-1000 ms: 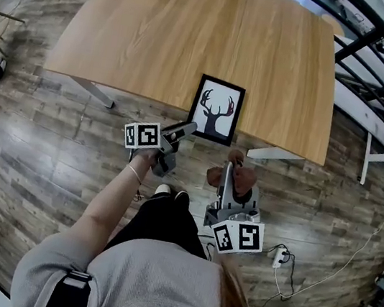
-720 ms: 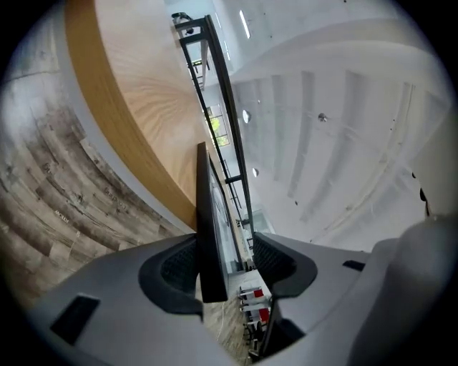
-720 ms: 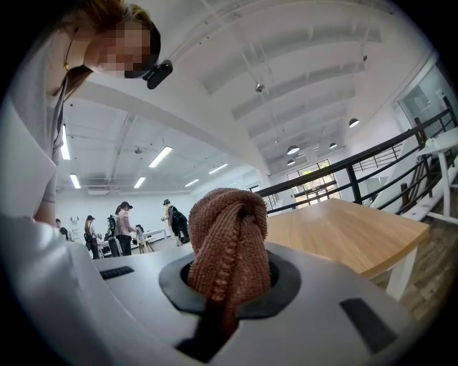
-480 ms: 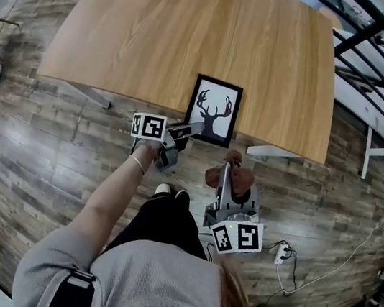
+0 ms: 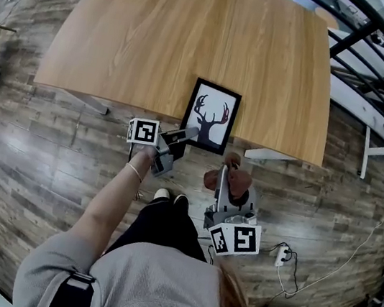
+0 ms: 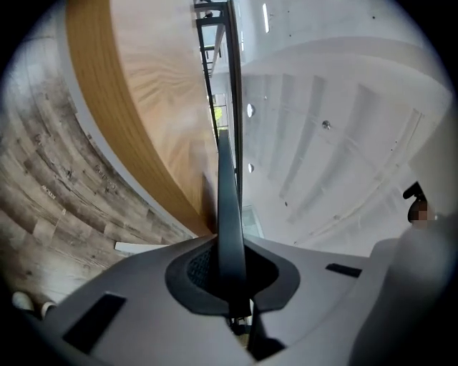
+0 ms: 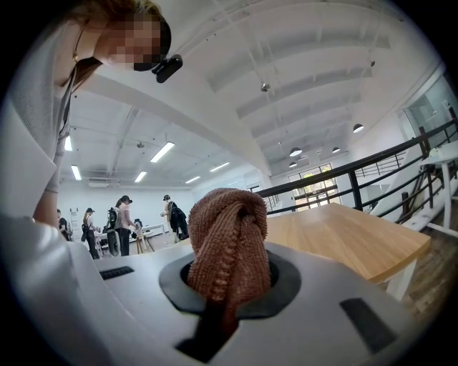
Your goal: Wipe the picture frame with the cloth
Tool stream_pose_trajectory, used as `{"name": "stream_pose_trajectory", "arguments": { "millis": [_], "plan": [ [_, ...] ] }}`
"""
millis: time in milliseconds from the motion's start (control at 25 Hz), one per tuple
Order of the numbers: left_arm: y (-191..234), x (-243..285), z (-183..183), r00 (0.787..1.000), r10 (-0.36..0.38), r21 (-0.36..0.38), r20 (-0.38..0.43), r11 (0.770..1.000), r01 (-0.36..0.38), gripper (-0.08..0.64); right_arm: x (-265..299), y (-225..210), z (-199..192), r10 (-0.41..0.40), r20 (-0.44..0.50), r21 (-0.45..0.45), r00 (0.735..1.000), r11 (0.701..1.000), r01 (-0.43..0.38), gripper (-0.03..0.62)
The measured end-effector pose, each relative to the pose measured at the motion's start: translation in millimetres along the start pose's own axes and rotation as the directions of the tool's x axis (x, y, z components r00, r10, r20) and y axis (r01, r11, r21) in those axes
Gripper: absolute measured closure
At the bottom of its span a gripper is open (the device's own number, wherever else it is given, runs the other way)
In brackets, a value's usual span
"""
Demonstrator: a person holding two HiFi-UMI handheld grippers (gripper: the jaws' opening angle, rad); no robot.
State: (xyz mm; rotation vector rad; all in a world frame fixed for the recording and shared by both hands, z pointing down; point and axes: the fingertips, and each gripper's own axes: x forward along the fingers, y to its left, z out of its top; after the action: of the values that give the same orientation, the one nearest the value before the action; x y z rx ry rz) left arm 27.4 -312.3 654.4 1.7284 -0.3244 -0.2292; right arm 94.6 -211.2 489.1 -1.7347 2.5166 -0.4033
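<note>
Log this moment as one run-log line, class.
left gripper: jaws just closed on near edge of black rectangular picture frame | right gripper: jaws holding rust-brown knitted cloth, clear of frame | wiping: not yet begun

We are wearing a grey top (image 5: 156,282), black trousers (image 5: 163,219), a bracelet (image 5: 135,172); our grey left claw (image 5: 194,133) and right claw (image 5: 227,168) are bearing marker cubes (image 5: 143,131).

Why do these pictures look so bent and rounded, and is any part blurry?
Head view: the wide lens bows the table, all sharp. Left gripper view: black rounded corners, the picture frame close-up and soft. Right gripper view: cloth crisp, ceiling lamps bright.
</note>
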Motion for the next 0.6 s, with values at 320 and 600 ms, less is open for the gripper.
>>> {"name": "stream_pose_trajectory", "arguments": {
  "millis": [320,600],
  "plan": [
    [-87.5,-1.1,-1.3,0.972,-0.231,0.009,0.043,0.973,0.231,0.543,-10.9,10.4,28.5,0.015,0.077,-0.025,0.997,1.000,-0.013,0.547],
    [-187.6,8.3,20.0,0.941,-0.336,0.195,0.035,0.926,0.324,0.543,-26.0,25.3,80.8,0.056,0.179,-0.016,0.982,0.998,-0.054,0.548]
  ]
}}
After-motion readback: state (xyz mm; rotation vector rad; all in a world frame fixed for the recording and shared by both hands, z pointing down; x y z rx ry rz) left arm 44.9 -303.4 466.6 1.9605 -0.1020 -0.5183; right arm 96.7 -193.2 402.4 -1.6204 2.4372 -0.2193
